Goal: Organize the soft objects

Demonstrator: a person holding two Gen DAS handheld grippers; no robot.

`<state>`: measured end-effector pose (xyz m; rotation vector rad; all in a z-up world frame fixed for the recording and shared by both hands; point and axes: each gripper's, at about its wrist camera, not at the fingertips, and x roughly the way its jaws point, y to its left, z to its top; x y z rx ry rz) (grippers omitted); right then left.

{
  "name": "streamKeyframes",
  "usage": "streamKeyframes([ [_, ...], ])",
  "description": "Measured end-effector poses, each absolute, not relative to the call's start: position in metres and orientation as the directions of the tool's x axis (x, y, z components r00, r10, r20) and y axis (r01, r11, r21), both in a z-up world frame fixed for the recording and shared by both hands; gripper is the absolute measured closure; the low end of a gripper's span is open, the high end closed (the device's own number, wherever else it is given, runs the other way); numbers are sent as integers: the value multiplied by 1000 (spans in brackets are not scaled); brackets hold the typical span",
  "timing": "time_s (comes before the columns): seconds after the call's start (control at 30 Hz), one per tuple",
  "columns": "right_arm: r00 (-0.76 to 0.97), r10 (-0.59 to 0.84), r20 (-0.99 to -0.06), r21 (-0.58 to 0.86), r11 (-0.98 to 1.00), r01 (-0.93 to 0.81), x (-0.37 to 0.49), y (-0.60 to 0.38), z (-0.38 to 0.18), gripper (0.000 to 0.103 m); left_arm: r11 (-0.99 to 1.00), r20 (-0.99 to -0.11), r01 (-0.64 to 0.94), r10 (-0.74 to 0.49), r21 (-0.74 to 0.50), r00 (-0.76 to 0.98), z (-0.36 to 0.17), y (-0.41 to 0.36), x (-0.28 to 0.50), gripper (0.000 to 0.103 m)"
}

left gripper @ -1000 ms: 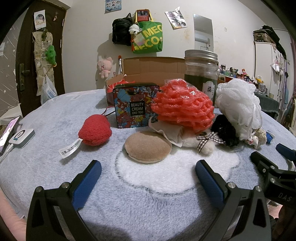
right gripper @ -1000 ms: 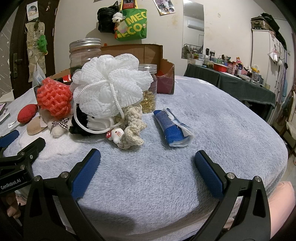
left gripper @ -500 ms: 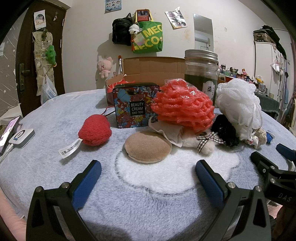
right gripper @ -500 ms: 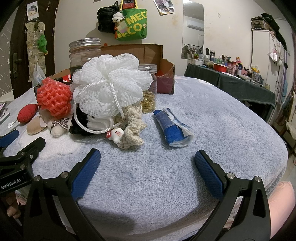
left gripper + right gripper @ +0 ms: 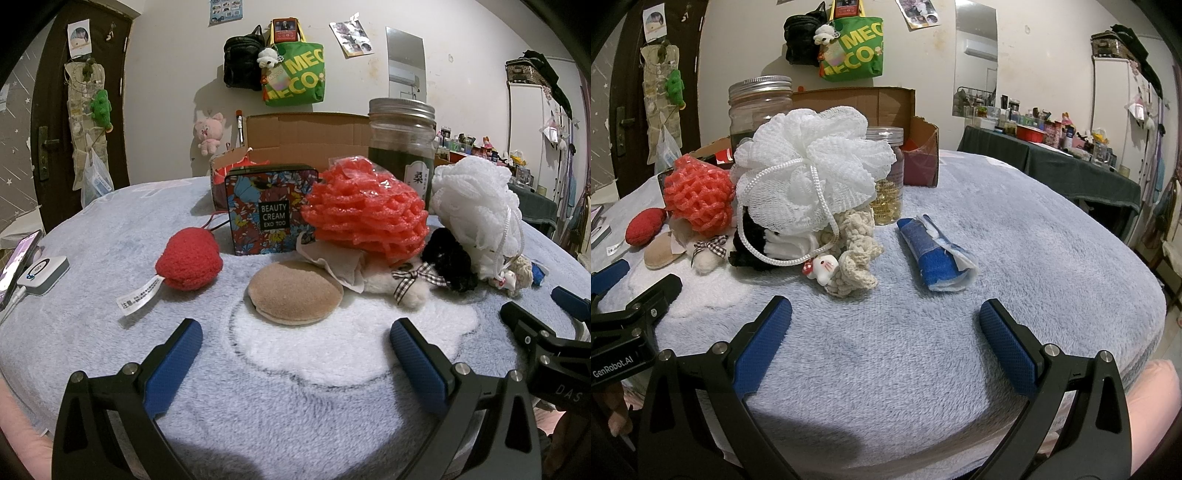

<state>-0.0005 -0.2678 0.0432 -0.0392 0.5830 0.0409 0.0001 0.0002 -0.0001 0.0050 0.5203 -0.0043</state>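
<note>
Soft things lie in a pile on a grey-blue fleece blanket point(image 5: 295, 398): a red knitted heart point(image 5: 188, 260), a tan round puff point(image 5: 294, 292), a coral foam net point(image 5: 364, 210), a white mesh bath ball point(image 5: 809, 173), a black scrunchie point(image 5: 448, 258), a cream crochet scrunchie point(image 5: 855, 251) and a rolled blue cloth point(image 5: 936, 254). My left gripper point(image 5: 293, 350) is open and empty, just in front of the tan puff. My right gripper point(image 5: 884, 328) is open and empty, in front of the cream scrunchie and the blue cloth.
A floral tin point(image 5: 271, 210), a big glass jar point(image 5: 400, 144), a small jar of capsules point(image 5: 886, 177) and an open cardboard box point(image 5: 306, 136) stand behind the pile. A phone and white charger point(image 5: 42, 273) lie at the left edge.
</note>
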Motion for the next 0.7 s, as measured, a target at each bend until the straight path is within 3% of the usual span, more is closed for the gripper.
streamKeyframes([
  [0.43,831,34,-555,-21,998,-55,-1,-268,42,0,1000,-502,18,-15,1,865,0,-2,4,0],
  [0.7,824,120,-553,39,992,-118,-1,-277,56,0,996,-482,91,-91,-24,871,26,5,8,0],
])
